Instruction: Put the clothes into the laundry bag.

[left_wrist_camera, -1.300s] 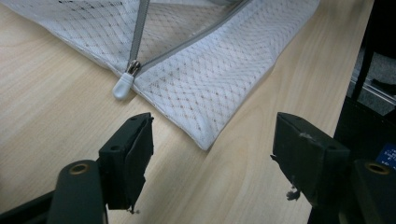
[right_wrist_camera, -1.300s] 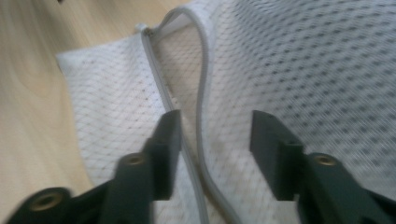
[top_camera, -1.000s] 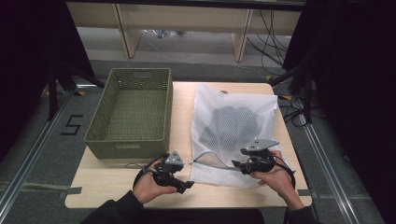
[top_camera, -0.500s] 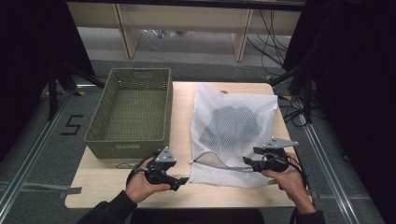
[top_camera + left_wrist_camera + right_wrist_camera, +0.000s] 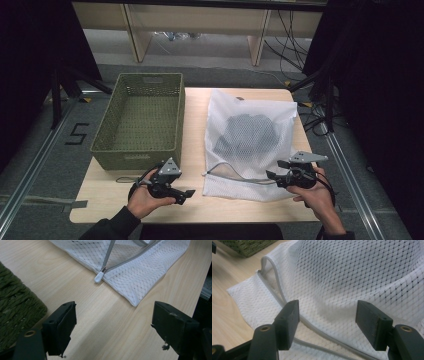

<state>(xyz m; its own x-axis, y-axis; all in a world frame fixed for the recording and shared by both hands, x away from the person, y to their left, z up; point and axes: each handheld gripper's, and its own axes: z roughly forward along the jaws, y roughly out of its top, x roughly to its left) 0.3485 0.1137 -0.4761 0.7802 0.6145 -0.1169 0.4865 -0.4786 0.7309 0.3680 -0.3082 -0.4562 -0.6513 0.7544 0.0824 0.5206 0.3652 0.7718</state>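
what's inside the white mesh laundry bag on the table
A dark grey bundle, probably crumpled clothing, shows through the white mesh laundry bag. The mesh blurs it, so what it is exactly stays unclear.

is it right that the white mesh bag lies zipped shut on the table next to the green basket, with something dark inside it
Not quite: the mesh bag is not zipped shut. In the high view its grey zipper gapes open along the near edge, and the left gripper view shows the white pull at the end. The rest holds: it lies beside the green basket with a dark item inside.
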